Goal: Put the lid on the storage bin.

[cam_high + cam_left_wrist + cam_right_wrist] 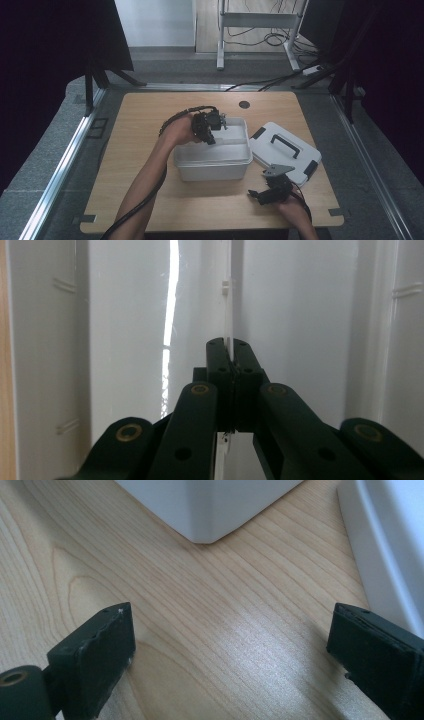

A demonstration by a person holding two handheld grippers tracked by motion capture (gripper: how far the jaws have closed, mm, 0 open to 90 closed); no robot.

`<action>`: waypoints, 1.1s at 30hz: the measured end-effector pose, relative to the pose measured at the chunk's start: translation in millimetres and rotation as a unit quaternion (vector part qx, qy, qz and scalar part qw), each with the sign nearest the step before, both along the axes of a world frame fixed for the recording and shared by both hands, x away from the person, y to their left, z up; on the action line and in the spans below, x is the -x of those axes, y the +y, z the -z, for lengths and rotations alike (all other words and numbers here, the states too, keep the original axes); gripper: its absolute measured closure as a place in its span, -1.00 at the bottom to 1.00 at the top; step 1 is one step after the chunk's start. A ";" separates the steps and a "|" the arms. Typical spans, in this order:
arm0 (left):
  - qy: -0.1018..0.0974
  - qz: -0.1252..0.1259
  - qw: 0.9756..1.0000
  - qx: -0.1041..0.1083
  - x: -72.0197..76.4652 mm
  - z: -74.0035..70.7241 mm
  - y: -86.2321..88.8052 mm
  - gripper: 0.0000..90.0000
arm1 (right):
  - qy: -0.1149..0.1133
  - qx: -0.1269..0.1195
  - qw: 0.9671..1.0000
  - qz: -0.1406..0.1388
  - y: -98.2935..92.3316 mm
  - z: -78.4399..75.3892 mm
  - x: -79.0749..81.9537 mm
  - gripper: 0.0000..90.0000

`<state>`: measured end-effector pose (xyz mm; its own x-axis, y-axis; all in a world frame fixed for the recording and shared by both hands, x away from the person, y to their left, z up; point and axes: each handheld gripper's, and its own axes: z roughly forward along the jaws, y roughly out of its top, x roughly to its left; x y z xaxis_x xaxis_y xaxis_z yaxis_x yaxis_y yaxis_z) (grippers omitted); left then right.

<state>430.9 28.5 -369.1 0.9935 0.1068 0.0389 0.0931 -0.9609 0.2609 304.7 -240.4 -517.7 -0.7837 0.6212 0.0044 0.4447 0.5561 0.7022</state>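
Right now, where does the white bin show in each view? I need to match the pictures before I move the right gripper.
High view: the bin sits mid-table, with the left gripper reaching inside it.
Left gripper view: its white inner walls lie behind the jaws, which are shut on a thin clear panel.
Right gripper view: one bottom corner at top centre.
Shared landmark: the wooden table, and the lid beside the bin.

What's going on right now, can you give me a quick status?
Left gripper shut on clear divider inside white bin. Right gripper open, low over table. Lid off, beside bin.
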 end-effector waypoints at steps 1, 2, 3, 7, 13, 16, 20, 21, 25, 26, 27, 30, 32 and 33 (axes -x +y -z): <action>0.000 -0.004 1.000 0.002 0.1 0.0 0.6 0.97 | 0.000 0.000 1.000 0.000 0.0 0.0 0.0 -0.90; 0.001 -0.011 1.000 0.004 0.2 -0.2 1.1 0.95 | 0.000 0.000 1.000 0.000 0.0 0.0 0.0 -0.90; -0.002 -0.026 1.000 0.008 0.6 -0.7 1.9 0.92 | 0.001 0.000 1.000 0.000 0.0 -0.1 0.0 -0.89; -0.015 -0.060 0.997 0.036 1.4 -8.4 7.2 0.49 | 0.001 -0.001 1.000 0.000 -0.1 -0.2 -0.1 -0.89; -0.035 -0.099 0.992 0.074 5.4 -20.9 17.1 -0.18 | 0.009 -0.007 1.000 -0.010 -0.5 -1.2 0.5 -0.89; -0.045 -0.115 0.988 0.089 9.4 -24.8 24.3 -0.51 | 0.013 -0.010 1.000 -0.019 0.1 -5.9 0.9 -0.89; -0.059 -0.138 0.982 0.114 18.9 -30.3 39.9 -0.72 | 0.010 -0.010 1.000 -0.027 -0.2 -17.4 0.7 -0.88; -0.061 -0.144 0.980 0.123 21.3 -31.4 44.5 -0.80 | 0.010 -0.007 1.000 -0.027 -0.6 -20.5 0.3 -0.88; -0.069 -0.164 0.974 0.139 32.5 -34.3 63.3 -0.97 | 0.017 -0.005 0.999 -0.029 -4.8 -32.5 -3.1 -0.87; -0.071 -0.166 0.973 0.141 34.7 -34.5 66.9 -0.98 | 0.017 -0.005 0.999 -0.030 -6.0 -35.2 -4.2 -0.86; -0.071 -0.170 0.972 0.147 38.4 -34.1 72.7 -0.99 | 0.018 -0.006 0.999 -0.030 -6.8 -37.1 -5.1 -0.86; -0.078 -0.182 0.968 0.156 47.9 -32.5 86.1 -1.00 | 0.024 -0.008 0.999 -0.029 -10.1 -45.2 -9.0 -0.85; -0.084 -0.190 0.964 0.163 54.5 -31.3 94.7 -1.00 | 0.026 -0.005 0.999 -0.029 -11.7 -49.5 -11.4 -0.84; -0.087 -0.193 0.964 0.164 58.0 -31.0 99.2 -1.00 | 0.026 -0.002 0.999 -0.030 -12.9 -52.9 -13.5 -0.84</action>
